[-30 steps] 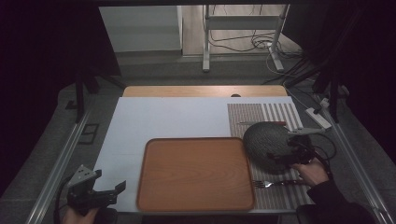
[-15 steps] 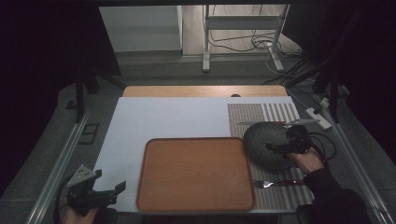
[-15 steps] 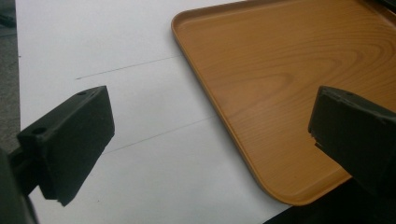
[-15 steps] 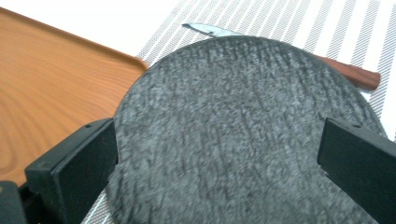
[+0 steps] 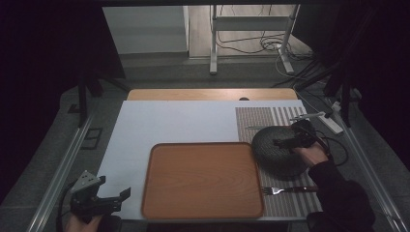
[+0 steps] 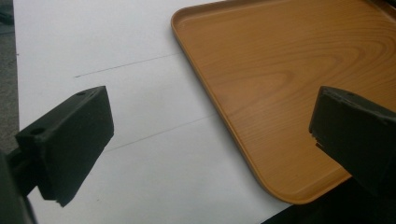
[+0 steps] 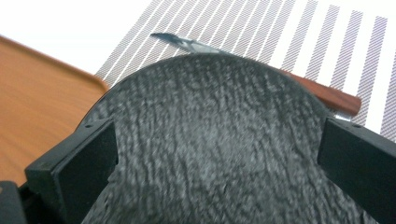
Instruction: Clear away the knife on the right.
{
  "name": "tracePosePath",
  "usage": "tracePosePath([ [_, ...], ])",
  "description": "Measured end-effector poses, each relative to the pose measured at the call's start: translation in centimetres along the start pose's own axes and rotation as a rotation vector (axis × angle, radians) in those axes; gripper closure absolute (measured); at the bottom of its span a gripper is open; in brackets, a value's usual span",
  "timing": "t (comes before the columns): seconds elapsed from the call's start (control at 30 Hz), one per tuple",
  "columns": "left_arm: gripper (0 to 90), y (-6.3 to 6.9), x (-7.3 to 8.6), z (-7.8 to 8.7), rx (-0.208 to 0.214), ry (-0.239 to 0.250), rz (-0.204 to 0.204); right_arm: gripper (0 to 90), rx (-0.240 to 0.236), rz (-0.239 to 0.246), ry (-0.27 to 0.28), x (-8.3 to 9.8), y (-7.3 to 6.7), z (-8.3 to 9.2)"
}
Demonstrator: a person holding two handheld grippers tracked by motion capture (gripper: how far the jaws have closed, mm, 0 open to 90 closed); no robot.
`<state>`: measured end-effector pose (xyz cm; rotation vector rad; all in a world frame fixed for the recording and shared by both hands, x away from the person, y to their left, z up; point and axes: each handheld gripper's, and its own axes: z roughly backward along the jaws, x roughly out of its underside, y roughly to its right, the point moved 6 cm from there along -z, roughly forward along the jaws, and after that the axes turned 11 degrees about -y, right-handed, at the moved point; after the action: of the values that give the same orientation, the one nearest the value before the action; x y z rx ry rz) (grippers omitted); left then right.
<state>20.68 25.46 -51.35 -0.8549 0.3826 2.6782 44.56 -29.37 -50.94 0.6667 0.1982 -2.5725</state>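
The right gripper [image 5: 290,142] is hovering over the dark textured plate [image 5: 278,151], which is lying on the striped placemat [image 5: 266,118] at the right side of the table, just beside the right edge of the wooden tray [image 5: 203,179]. In the right gripper view its 2 jaws are standing wide apart, 1 at each side, and the plate [image 7: 210,135] is sitting between them; I cannot tell whether they are touching it. Behind the plate, a knife [image 7: 261,63] with a reddish wooden handle is lying on the placemat. A fork [image 5: 285,190] is resting on the same placemat nearer the person, close to the tray's corner.

The left gripper [image 5: 113,198] is waiting at the near left corner, beyond the white table cover [image 5: 169,121]. Its jaws are also wide apart and holding nothing, pointing toward the tray's [image 6: 280,70] near corner.
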Motion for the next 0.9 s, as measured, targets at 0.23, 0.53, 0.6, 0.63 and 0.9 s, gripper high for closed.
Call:
tracePosePath([
  [0.23,0.6,0.0,0.0,0.0,0.002,-0.002,0.000,0.0,0.024,-0.029,-0.013,-1.3,0.9,-1.2],
  [0.53,0.5,0.0,0.0,0.0,0.005,-0.002,0.000,0.0,0.042,-0.054,-0.047,-2.6,2.2,-2.8],
  [0.6,0.5,0.0,0.0,0.0,0.006,-0.002,0.000,0.0,0.043,-0.056,-0.051,-2.8,2.4,-3.1],
  [0.63,0.5,0.0,0.0,0.0,0.006,-0.002,0.000,0.0,0.047,-0.056,-0.055,-3.0,2.6,-3.2],
  [0.9,0.6,0.0,0.0,0.0,0.007,-0.002,-0.001,0.0,0.061,-0.071,-0.060,-4.1,3.6,-4.0],
])
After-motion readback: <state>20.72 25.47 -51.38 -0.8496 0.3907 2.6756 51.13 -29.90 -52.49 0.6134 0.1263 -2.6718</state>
